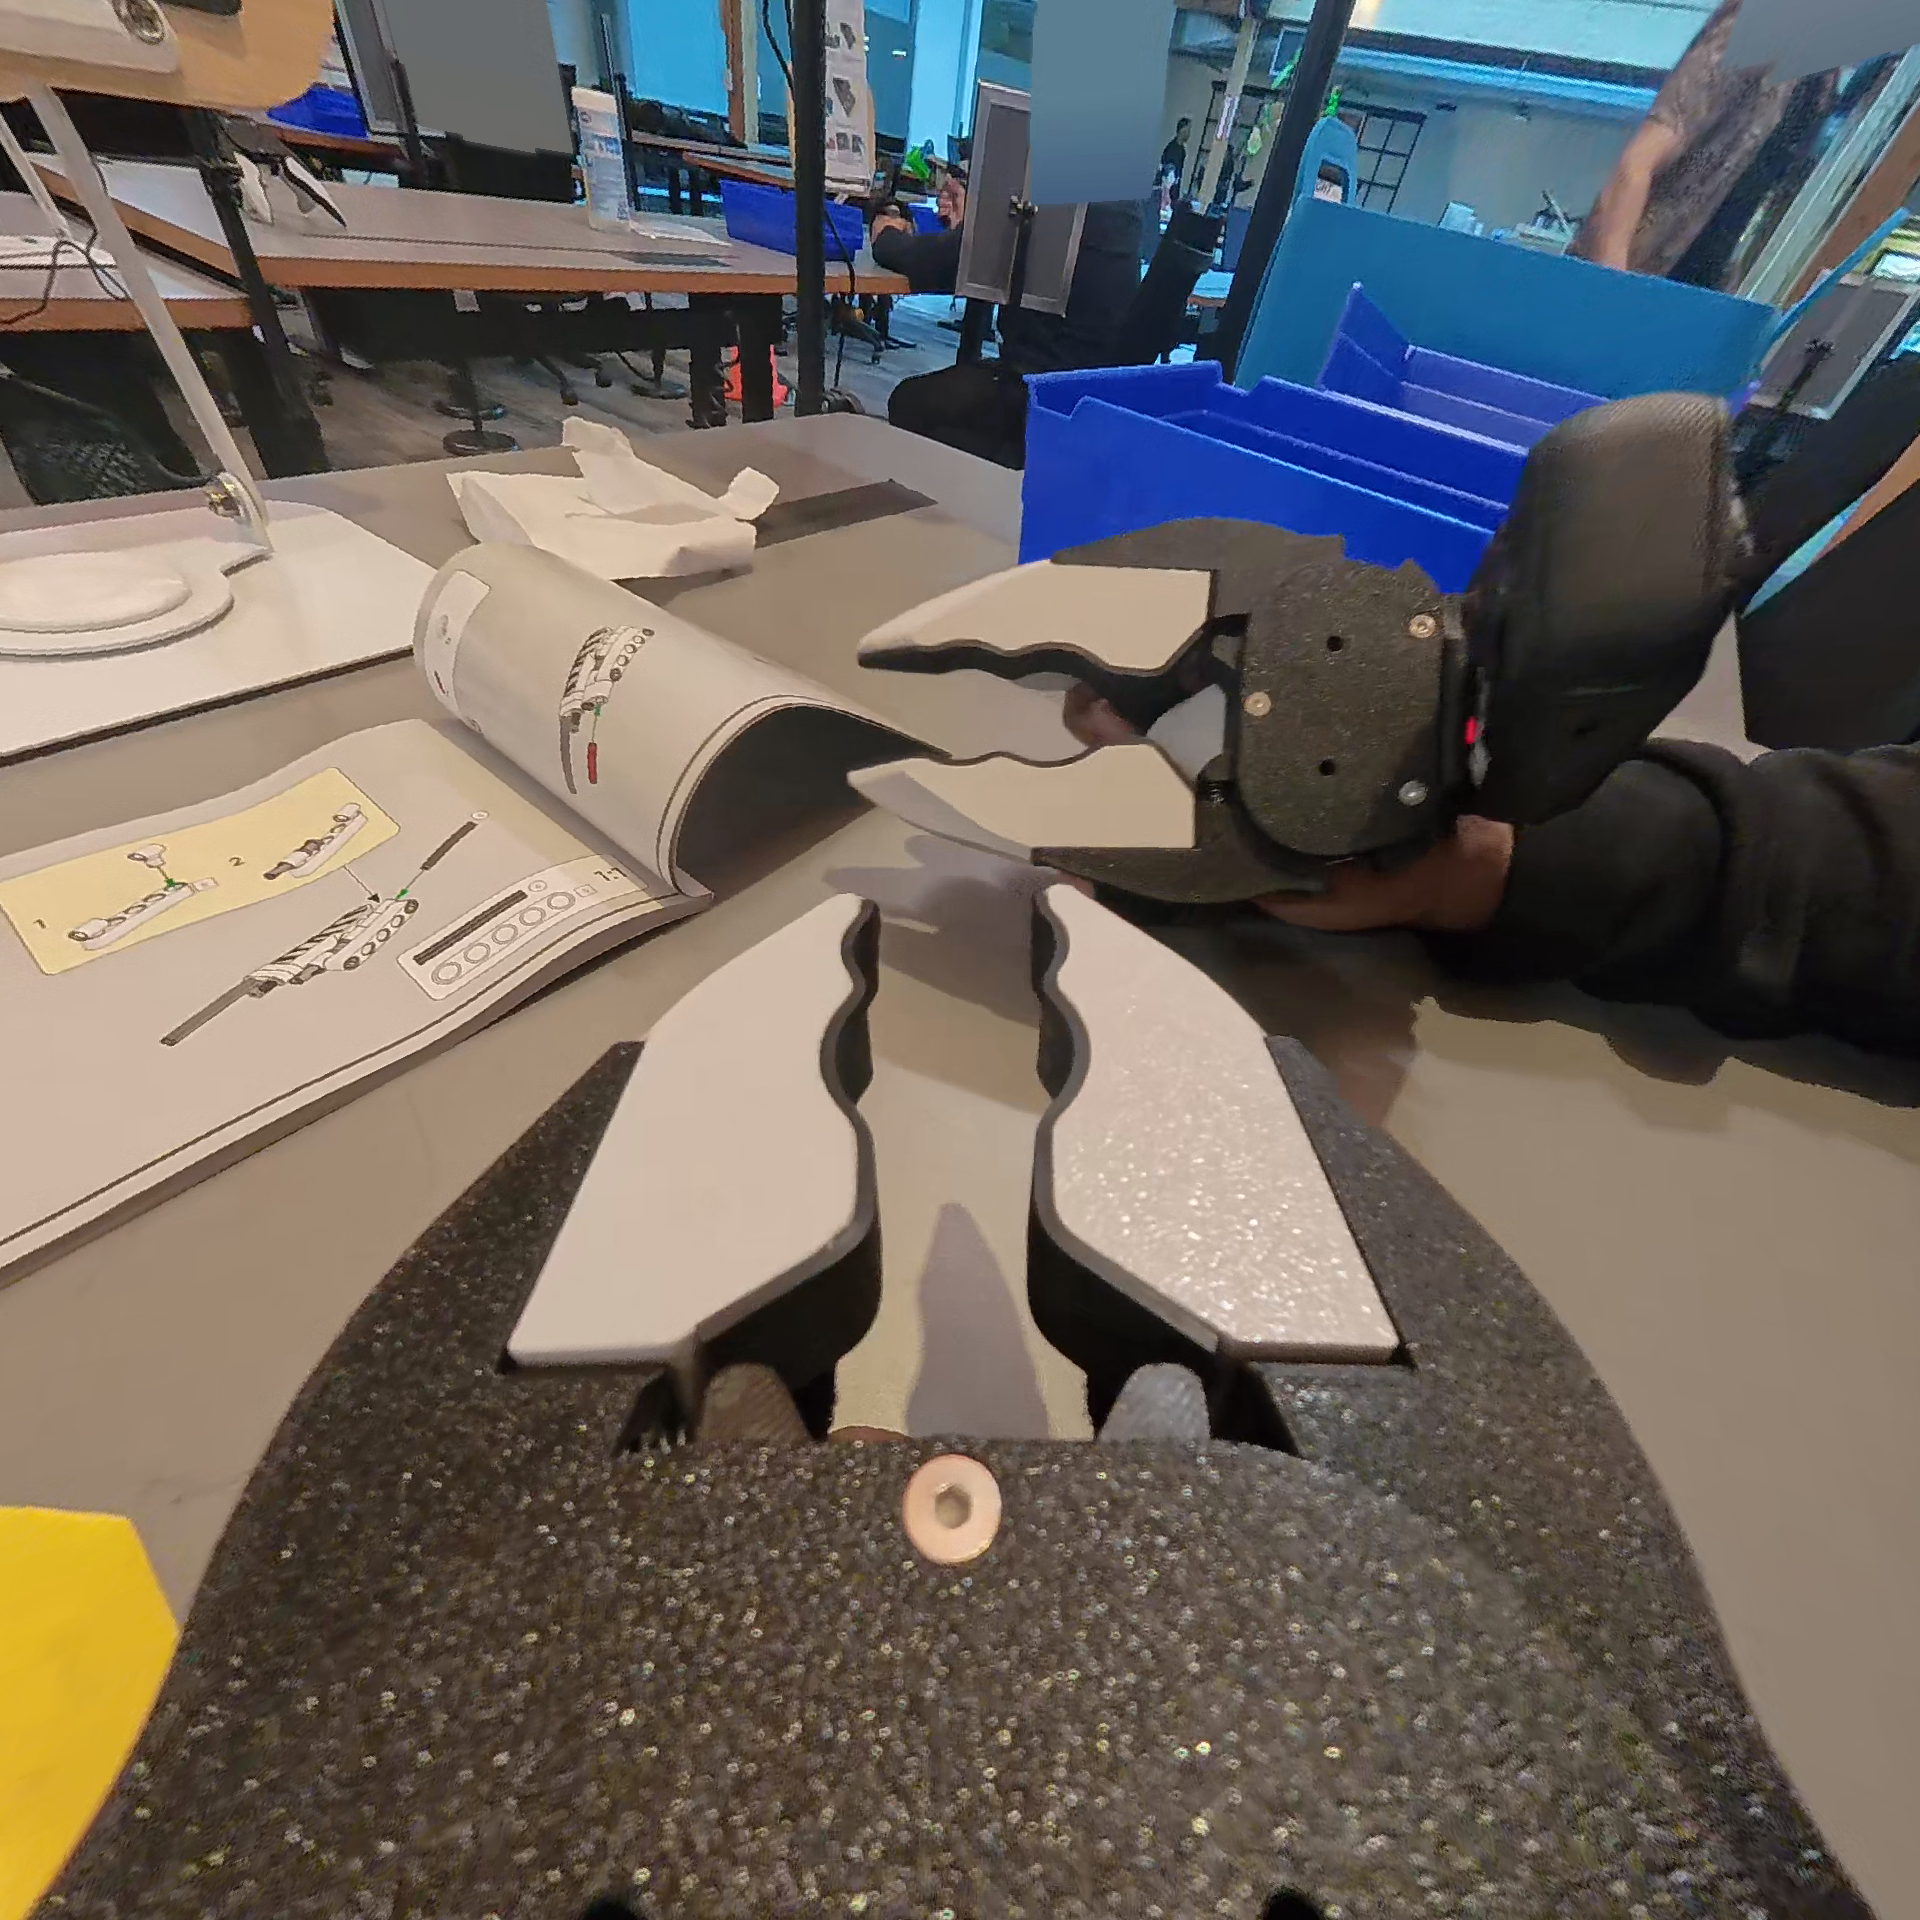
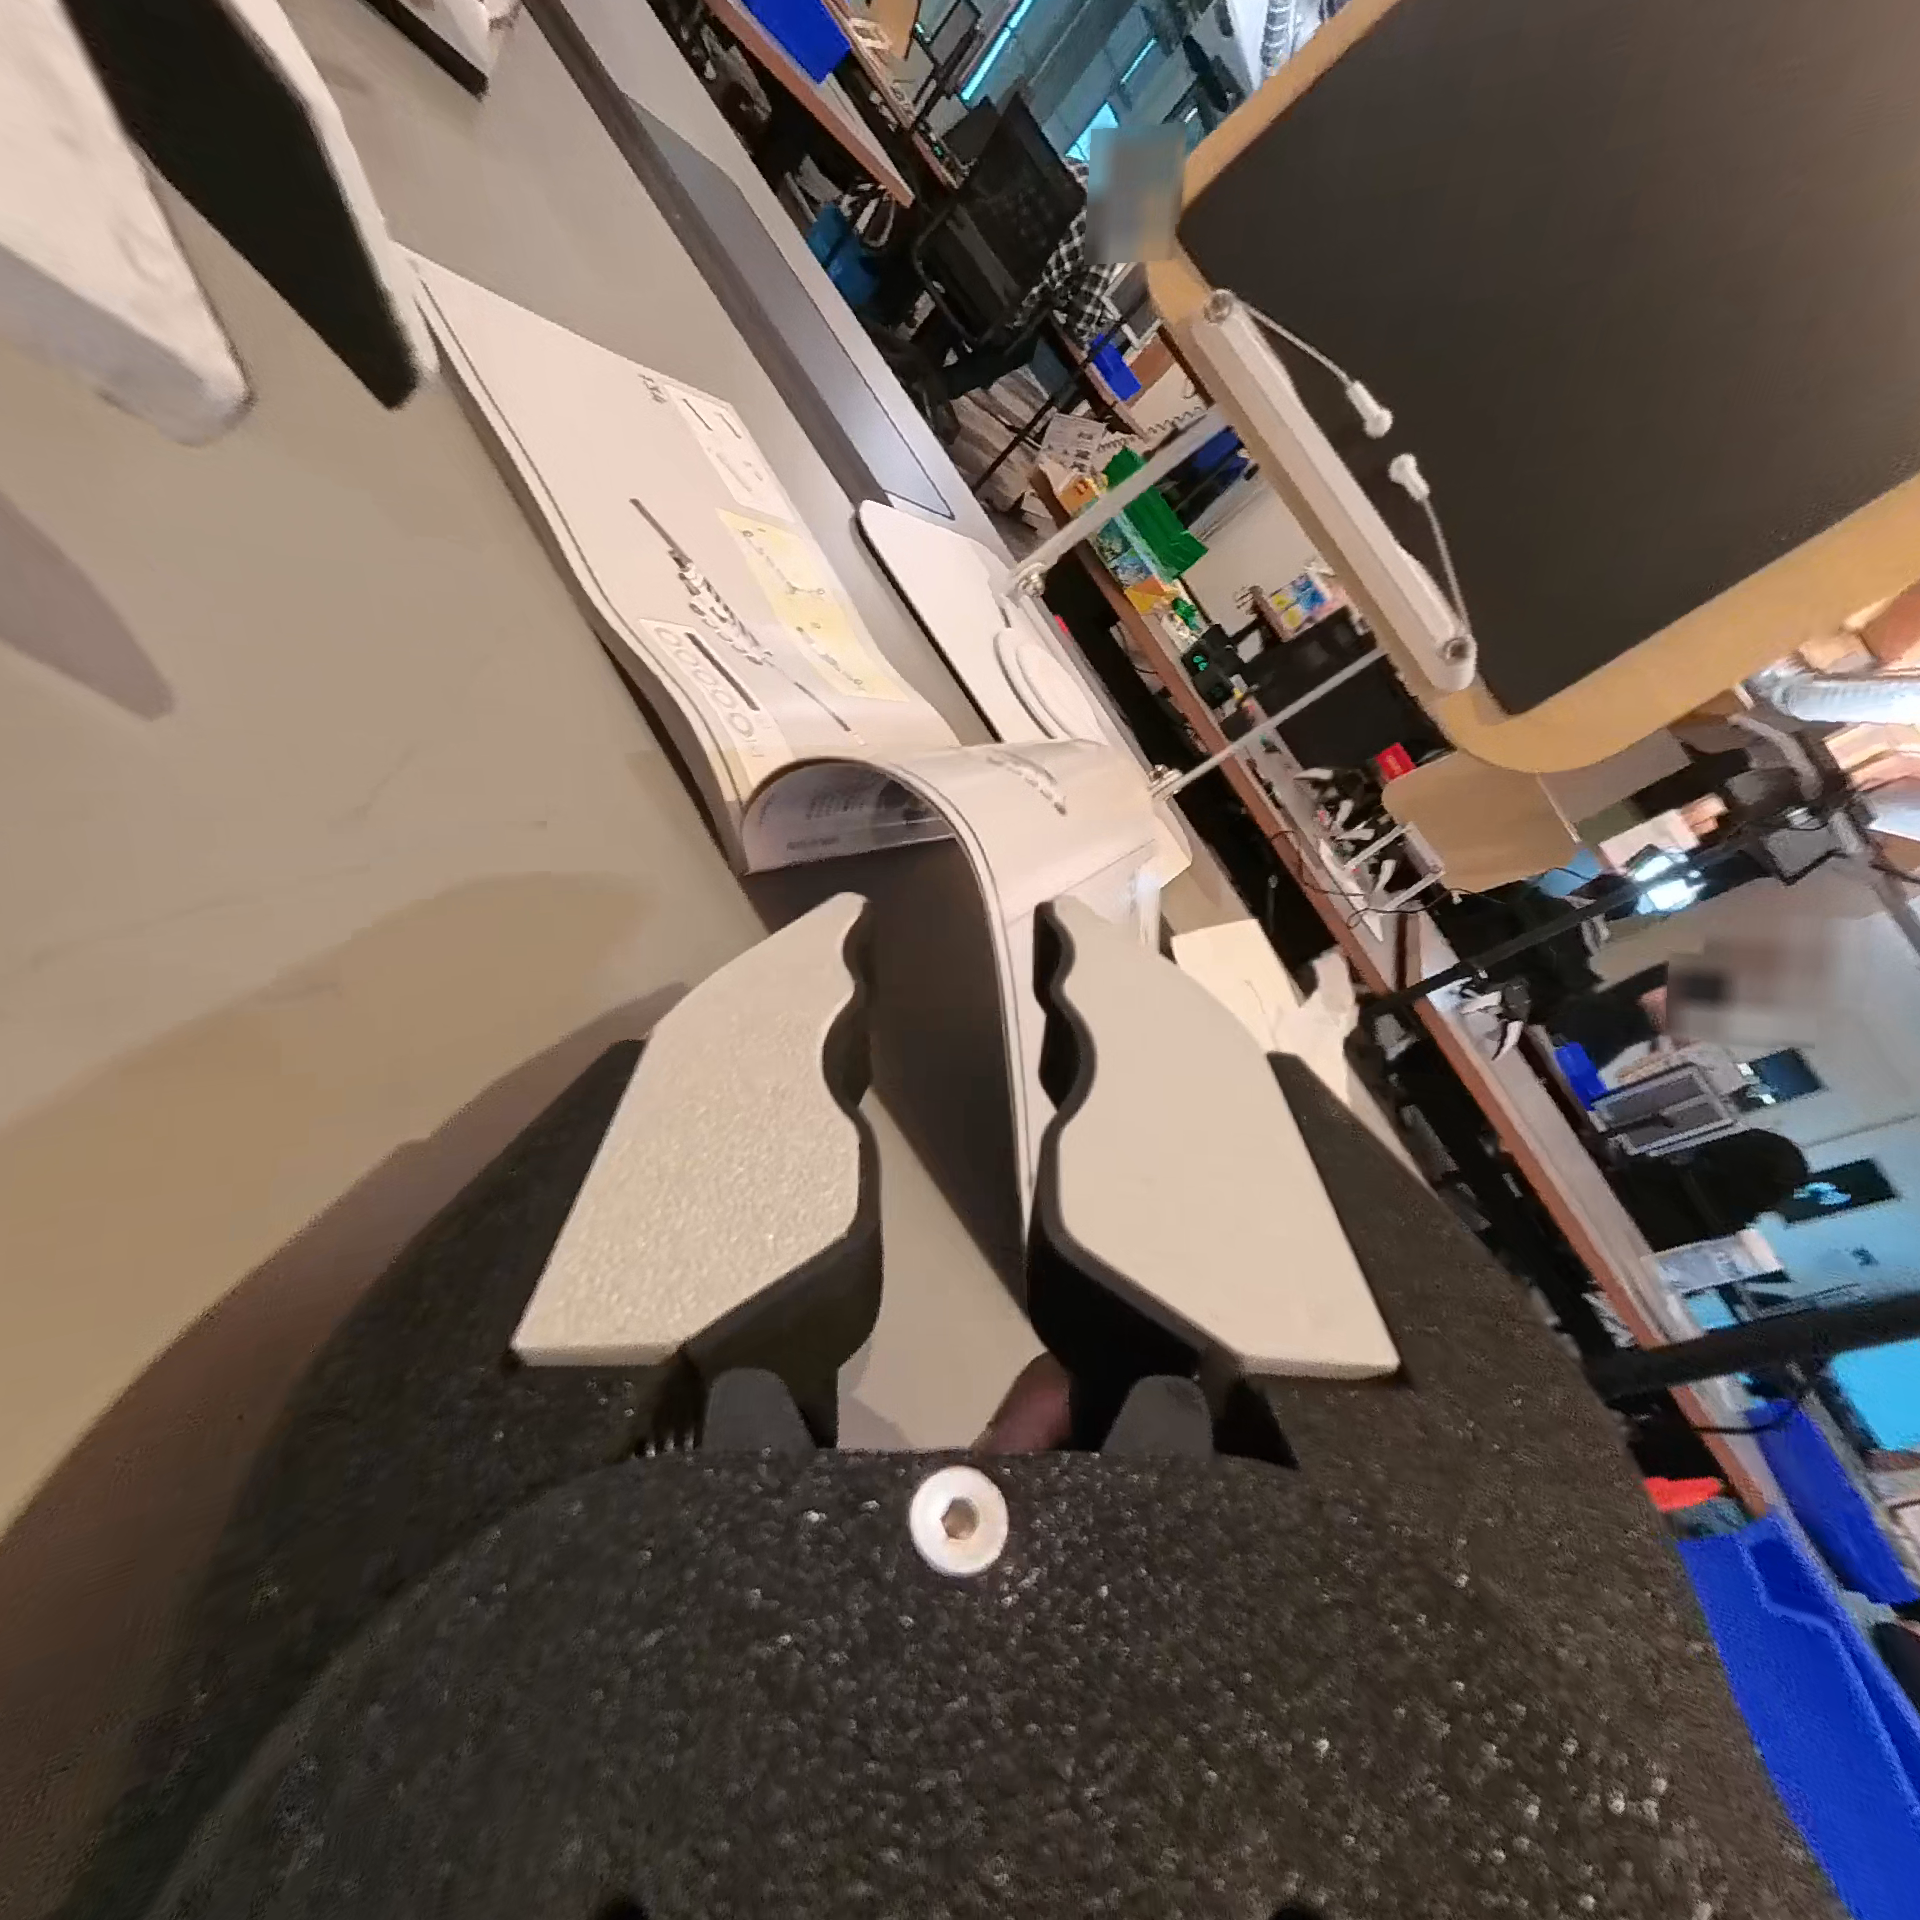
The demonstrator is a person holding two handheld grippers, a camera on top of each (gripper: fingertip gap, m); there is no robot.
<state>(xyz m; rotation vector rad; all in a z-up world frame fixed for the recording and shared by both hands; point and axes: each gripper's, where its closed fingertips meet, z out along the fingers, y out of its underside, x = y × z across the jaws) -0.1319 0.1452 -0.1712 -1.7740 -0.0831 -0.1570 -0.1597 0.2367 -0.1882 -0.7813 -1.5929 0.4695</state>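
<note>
Right hand-held gripper (image 1: 899, 717) part open, curled booklet page (image 1: 665, 696) between its fingers, grip unclear. Left hand-held gripper (image 1: 956, 935) part open over bare table (image 1: 1455, 1247). Blue bins (image 1: 1247, 468) far right, contents hidden.

The place is a shared workshop or lab in an open-plan hall. Beyond the gripper, long worktables (image 1: 499, 249) on dark metal legs run in rows, with blue storage bins (image 1: 1278, 468) stacked to its right. Farther off stand screens (image 1: 1003, 187) and office chairs (image 2: 997, 229), people sit at benches, and large windows line the back wall.
</note>
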